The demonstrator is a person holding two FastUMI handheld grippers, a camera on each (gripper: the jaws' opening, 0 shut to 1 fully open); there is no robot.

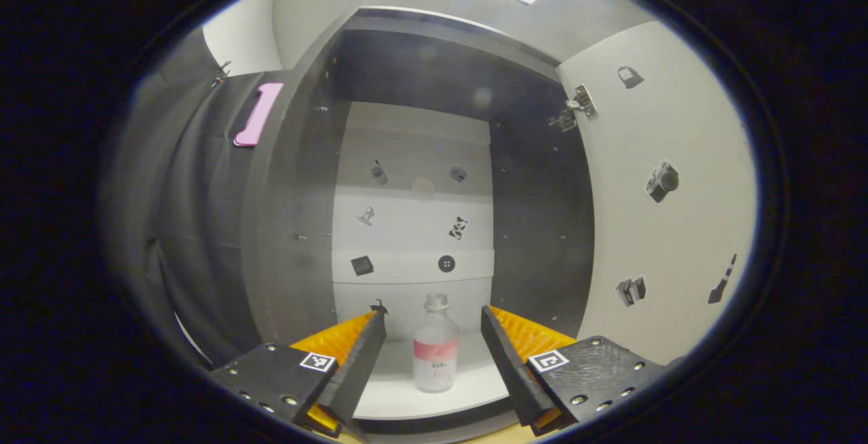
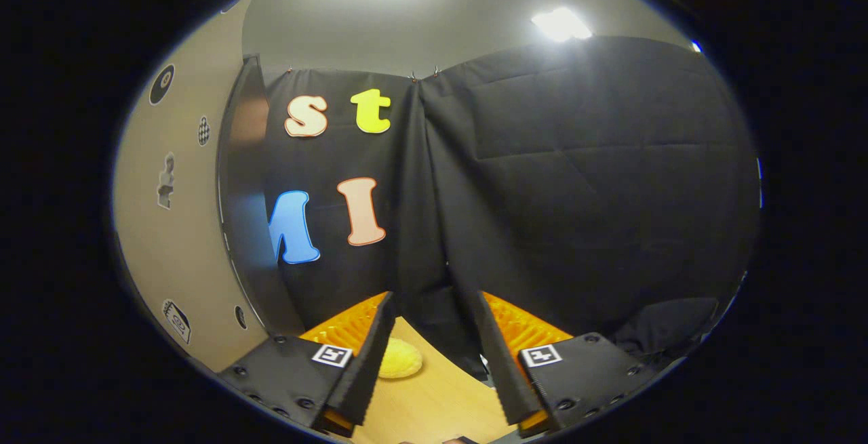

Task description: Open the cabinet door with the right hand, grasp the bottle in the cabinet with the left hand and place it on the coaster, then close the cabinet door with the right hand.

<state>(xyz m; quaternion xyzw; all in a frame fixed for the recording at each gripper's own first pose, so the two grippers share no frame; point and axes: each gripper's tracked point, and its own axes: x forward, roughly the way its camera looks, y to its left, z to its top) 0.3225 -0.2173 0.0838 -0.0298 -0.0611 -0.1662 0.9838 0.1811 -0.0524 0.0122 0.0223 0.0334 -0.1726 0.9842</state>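
Observation:
In the left gripper view the cabinet (image 1: pixel 298 227) stands open, its white door (image 1: pixel 671 227) swung out to the right. A clear bottle (image 1: pixel 435 352) with a pink label stands upright on the cabinet's white bottom shelf. My left gripper (image 1: pixel 434 325) is open, its fingers on either side of the bottle and apart from it, just in front of the shelf. In the right gripper view my right gripper (image 2: pixel 430 329) is open and holds nothing, above the wooden table (image 2: pixel 434 396). A yellow coaster (image 2: pixel 400 360) lies on the table just behind its left finger.
Small stickers dot the cabinet's back panel (image 1: pixel 413 227) and the door's inner face. In the right gripper view the door's edge (image 2: pixel 241 200) stands at the left, with black cloth (image 2: pixel 576 193) behind the table.

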